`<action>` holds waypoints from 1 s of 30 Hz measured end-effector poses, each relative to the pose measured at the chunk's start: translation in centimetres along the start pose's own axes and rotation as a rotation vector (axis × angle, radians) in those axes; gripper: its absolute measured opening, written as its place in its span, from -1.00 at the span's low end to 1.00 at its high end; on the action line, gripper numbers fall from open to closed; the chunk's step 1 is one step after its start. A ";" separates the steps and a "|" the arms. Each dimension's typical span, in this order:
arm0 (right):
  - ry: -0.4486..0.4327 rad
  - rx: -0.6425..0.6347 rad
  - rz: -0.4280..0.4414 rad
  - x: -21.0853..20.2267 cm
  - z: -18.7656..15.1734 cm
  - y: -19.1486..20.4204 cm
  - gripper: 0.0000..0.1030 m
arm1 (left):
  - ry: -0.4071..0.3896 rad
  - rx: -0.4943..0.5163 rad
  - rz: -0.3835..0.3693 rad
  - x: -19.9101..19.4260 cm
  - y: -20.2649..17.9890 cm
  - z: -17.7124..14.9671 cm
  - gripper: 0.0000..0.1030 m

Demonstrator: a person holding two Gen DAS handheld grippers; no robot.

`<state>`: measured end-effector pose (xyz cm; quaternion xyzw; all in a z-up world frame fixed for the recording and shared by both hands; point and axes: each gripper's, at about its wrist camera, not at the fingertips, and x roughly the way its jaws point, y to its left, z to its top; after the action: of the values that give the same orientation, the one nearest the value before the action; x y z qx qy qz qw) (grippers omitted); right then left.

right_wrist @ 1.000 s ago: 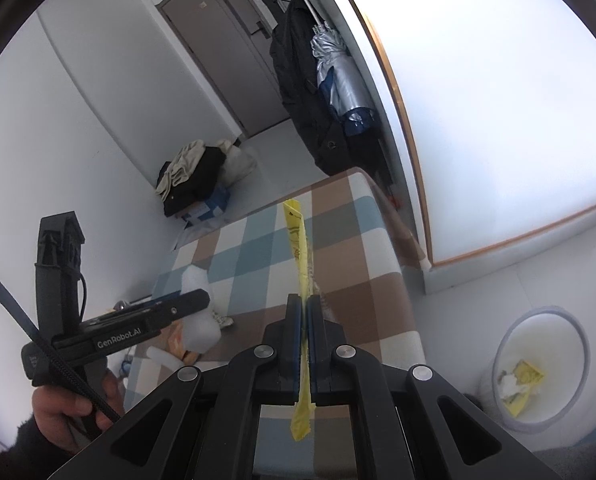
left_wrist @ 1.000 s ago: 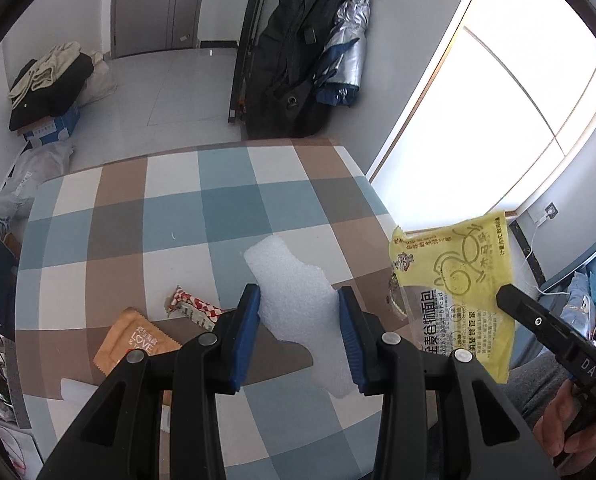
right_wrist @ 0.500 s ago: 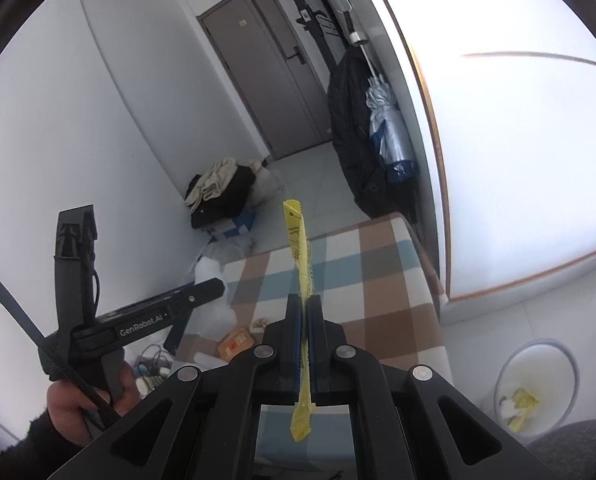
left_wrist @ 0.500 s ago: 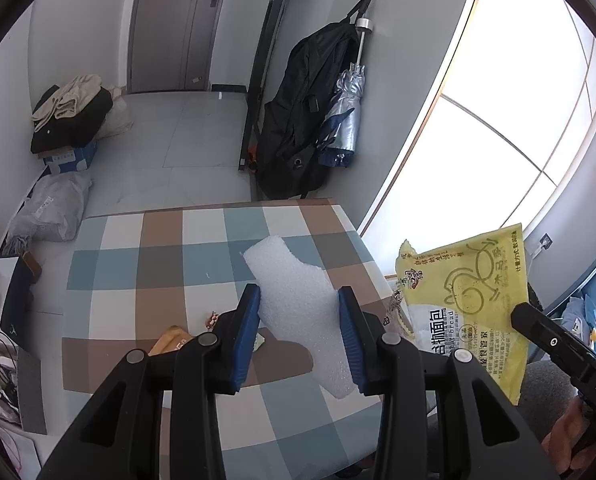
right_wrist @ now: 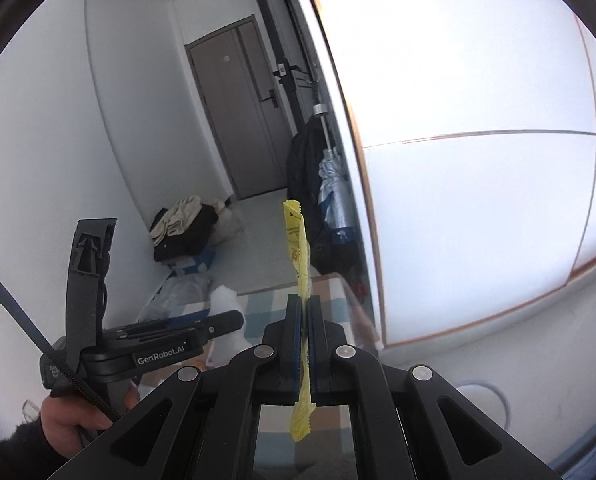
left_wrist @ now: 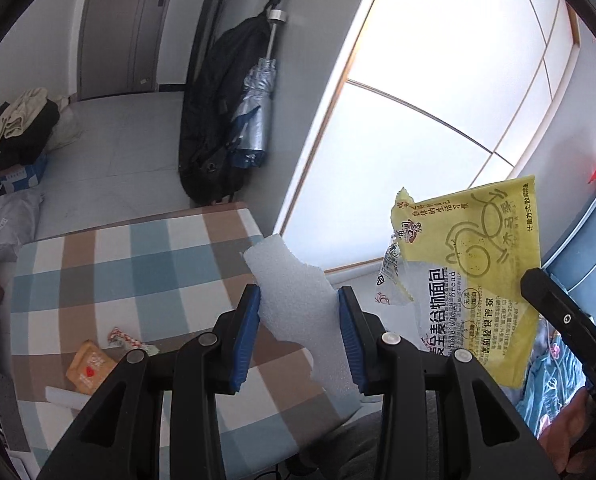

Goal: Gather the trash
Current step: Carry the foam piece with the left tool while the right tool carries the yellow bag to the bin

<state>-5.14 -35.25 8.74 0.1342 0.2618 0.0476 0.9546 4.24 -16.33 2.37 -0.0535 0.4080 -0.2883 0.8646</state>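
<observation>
My left gripper (left_wrist: pixel 300 312) is shut on a white foam sheet (left_wrist: pixel 294 300) and holds it high above the checkered table (left_wrist: pixel 138 272). My right gripper (right_wrist: pixel 307 320) is shut on a yellow bread wrapper (right_wrist: pixel 298 248), seen edge-on; the wrapper also shows flat in the left wrist view (left_wrist: pixel 470 280), to the right of the table. An orange packet (left_wrist: pixel 90 366) and a red-white candy wrapper (left_wrist: pixel 124 338) lie on the table's near left. The left gripper shows in the right wrist view (right_wrist: pixel 202 326).
A white bin's rim (right_wrist: pixel 486 396) shows low at the right, mostly hidden. A black bag and silver umbrella (left_wrist: pixel 234 128) hang by the window. Clothes and boxes (left_wrist: pixel 18 132) sit on the floor at the left. A white strip (left_wrist: pixel 64 396) lies by the orange packet.
Both grippers have risen well above the table, each keeping its hold. The table has dropped lower and smaller in both views, and the bin has slid nearly out of the right wrist view.
</observation>
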 end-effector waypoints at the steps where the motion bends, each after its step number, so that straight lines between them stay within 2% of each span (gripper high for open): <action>1: -0.003 0.010 -0.011 -0.3 0.0 -0.9 -0.96 | 0.010 0.005 -0.012 0.5 -0.8 0.1 -0.34; 9: 0.002 0.087 -0.128 -2.2 -0.8 -9.6 -0.96 | 0.121 -0.018 -0.094 5.7 -5.5 0.6 -0.34; 12: 0.030 0.124 -0.182 -2.1 -1.7 -13.1 -0.96 | 0.159 -0.020 -0.121 7.8 -6.9 0.7 -0.34; 17: 0.112 0.224 -0.222 -0.8 -4.2 -18.5 -0.96 | 0.236 -0.019 -0.150 11.8 -8.5 0.0 -0.34; 22: 0.190 0.264 -0.270 1.4 -6.8 -22.2 -0.96 | 0.327 -0.039 -0.161 15.7 -8.9 -1.2 -0.34; 24: 0.234 0.280 -0.288 2.8 -8.0 -23.7 -0.96 | 0.335 -0.032 -0.135 16.6 -9.1 -1.5 -0.34; 30: 0.390 0.397 -0.279 7.3 -12.7 -28.9 -0.96 | 0.385 -0.024 -0.134 19.1 -9.4 -2.3 -0.34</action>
<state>-4.73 -58.85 -13.43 0.2690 0.4600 -0.1111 0.8389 7.89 -34.16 -8.95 -0.0348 0.5648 -0.3454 0.7487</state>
